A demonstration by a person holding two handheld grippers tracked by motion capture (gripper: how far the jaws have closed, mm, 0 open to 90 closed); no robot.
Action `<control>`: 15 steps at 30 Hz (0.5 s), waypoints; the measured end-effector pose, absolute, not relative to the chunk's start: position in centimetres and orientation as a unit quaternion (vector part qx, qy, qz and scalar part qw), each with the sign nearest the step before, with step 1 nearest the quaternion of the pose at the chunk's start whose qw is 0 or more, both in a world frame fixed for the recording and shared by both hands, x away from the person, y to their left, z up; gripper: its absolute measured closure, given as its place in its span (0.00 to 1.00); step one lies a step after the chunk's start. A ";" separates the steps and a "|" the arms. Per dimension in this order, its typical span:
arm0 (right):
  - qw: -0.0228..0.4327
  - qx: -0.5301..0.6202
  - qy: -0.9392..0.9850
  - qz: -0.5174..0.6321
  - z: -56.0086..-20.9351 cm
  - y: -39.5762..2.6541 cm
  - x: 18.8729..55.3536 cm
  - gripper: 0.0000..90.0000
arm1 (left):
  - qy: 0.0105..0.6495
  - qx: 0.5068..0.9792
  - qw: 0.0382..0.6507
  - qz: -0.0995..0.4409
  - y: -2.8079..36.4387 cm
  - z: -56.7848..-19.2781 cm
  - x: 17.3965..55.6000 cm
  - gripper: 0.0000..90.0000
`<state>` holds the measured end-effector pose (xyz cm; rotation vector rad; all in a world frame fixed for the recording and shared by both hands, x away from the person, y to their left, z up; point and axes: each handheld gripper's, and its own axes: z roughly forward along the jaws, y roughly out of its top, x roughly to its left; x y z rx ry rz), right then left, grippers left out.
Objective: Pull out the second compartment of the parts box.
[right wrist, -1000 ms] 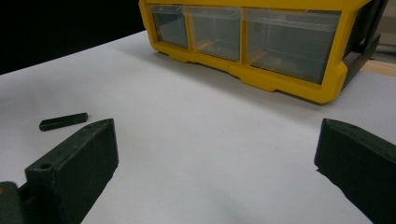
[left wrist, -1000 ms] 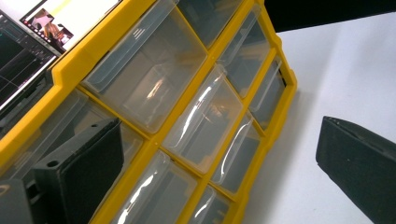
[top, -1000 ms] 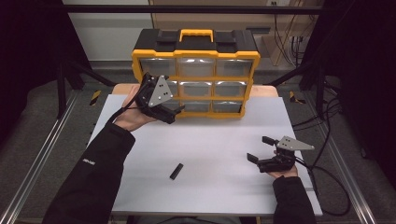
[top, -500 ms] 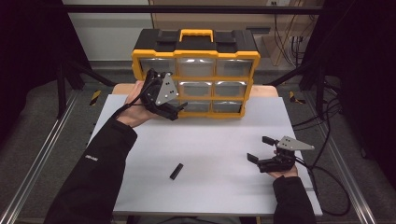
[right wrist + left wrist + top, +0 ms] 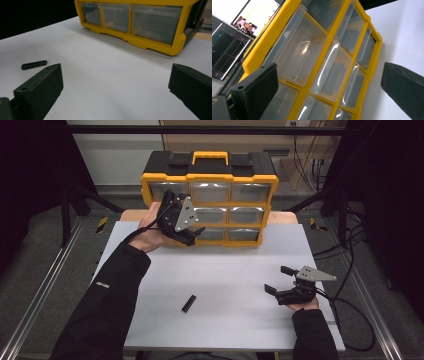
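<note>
A yellow and black organizer cabinet [image 5: 209, 181] with clear plastic drawers stands at the back of the white table [image 5: 235, 265]. My left gripper [image 5: 194, 235] is held up against the cabinet's left column of drawers, jaws open. Its own view shows a clear drawer [image 5: 299, 52] between the wide-open left gripper [image 5: 329, 82] jaws, with nothing gripped. My right gripper [image 5: 276, 279] rests low at the table's right side, open and empty. A small black bar [image 5: 188, 303] lies flat near the table's front middle, and the right gripper [image 5: 115, 82] view shows the same bar [image 5: 33, 64] at the left.
The cabinet [image 5: 140, 22] stands beyond the right gripper, with bare white table between them. Cables [image 5: 350, 305] trail off the table's right edge. A monitor [image 5: 227, 50] stands behind the cabinet. Metal frame rails [image 5: 45, 285] run along both sides.
My left gripper has moved right and slightly up, closer to the cabinet's drawer fronts. The right gripper and the black bar have stayed where they were.
</note>
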<state>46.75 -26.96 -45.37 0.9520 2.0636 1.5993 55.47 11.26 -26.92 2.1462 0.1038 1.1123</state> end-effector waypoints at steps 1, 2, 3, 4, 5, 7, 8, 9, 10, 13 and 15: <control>0.180 0.337 0.731 0.566 -45.4 -27.0 46.7 0.00 | 0.038 0.830 0.351 0.432 11.1 -26.9 55.5 0.01; 0.181 0.337 0.731 0.566 -45.4 -27.0 46.8 0.00 | 0.037 0.829 0.351 0.435 11.0 -26.8 55.6 0.01; 0.181 0.337 0.731 0.566 -45.4 -27.0 46.8 0.00 | 0.036 0.827 0.351 0.437 10.8 -26.7 55.8 0.01; 0.181 0.337 0.731 0.566 -45.4 -27.0 46.8 0.00 | 0.034 0.828 0.347 0.439 10.7 -26.7 55.9 0.01; 0.181 0.337 0.731 0.565 -45.4 -27.0 46.7 0.00 | 0.034 0.829 0.346 0.439 10.6 -26.7 56.0 0.01; 0.181 0.337 0.731 0.566 -45.4 -27.0 46.7 0.00 | 0.033 0.829 0.343 0.441 10.5 -26.7 56.2 0.01; 0.181 0.337 0.731 0.566 -45.4 -27.0 46.7 0.00 | 0.033 0.829 0.343 0.441 10.5 -26.7 56.2 0.01; 0.181 0.337 0.731 0.565 -45.4 -27.0 46.8 0.00 | 0.030 0.829 0.338 0.444 10.4 -26.7 56.3 0.01; 0.181 0.337 0.731 0.565 -45.4 -27.0 46.8 0.00 | 0.030 0.829 0.338 0.444 10.4 -26.7 56.3 0.01; 0.181 0.337 0.731 0.565 -45.4 -27.0 46.7 0.00 | 0.028 0.829 0.335 0.448 10.1 -26.7 56.7 0.01; 0.182 0.336 0.731 0.566 -45.4 -27.0 46.7 0.00 | 0.024 0.830 0.328 0.450 10.0 -26.6 56.9 0.01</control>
